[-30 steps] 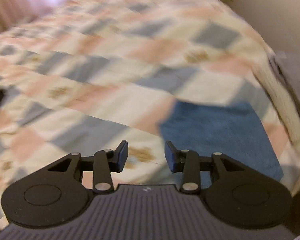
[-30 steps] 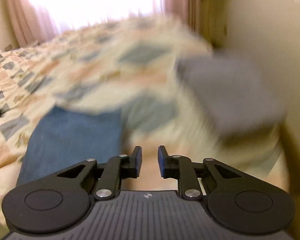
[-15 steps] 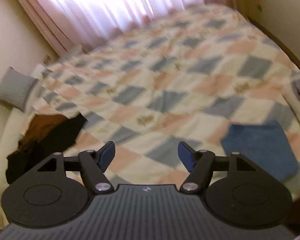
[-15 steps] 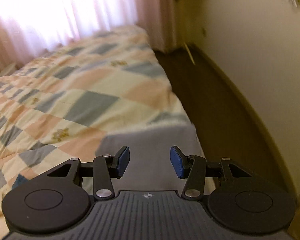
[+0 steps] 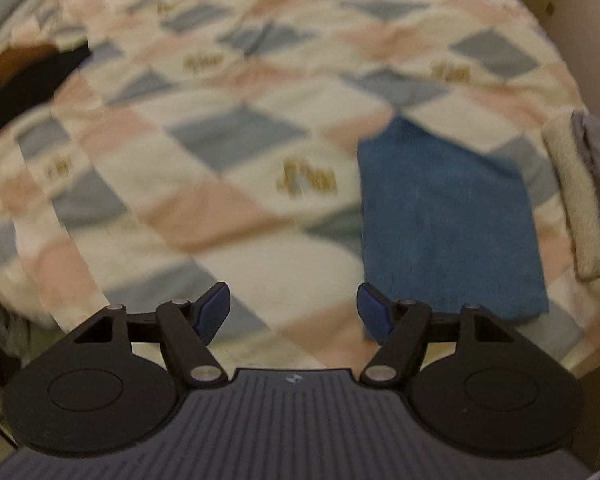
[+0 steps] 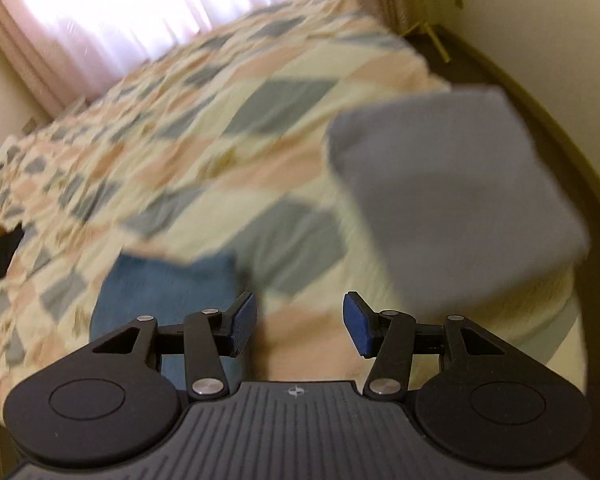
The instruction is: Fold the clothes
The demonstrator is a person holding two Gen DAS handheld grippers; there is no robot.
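A folded blue garment (image 5: 452, 216) lies flat on the patchwork bed near its front right corner; it also shows in the right wrist view (image 6: 168, 284). A folded grey garment (image 6: 452, 184) lies at the bed's right edge, seen as a sliver in the left wrist view (image 5: 596, 160). A dark heap of black and brown clothes (image 5: 20, 76) lies at the far left of the bed. My left gripper (image 5: 293, 312) is open and empty above the bed's front edge, left of the blue garment. My right gripper (image 6: 299, 322) is open and empty between the blue and grey garments.
The quilt (image 5: 236, 136) has cream, pink and grey diamonds. A grey pillow (image 5: 0, 0) sits at the far left. Pink curtains (image 6: 140, 12) hang behind the bed. Dark floor (image 6: 540, 92) and a cream wall (image 6: 540, 8) lie to the right.
Both views have swung. The left gripper has dropped lower and nearer the blue garment, jaws open wider than a second ago. The right gripper has turned left, with both folded garments in view.
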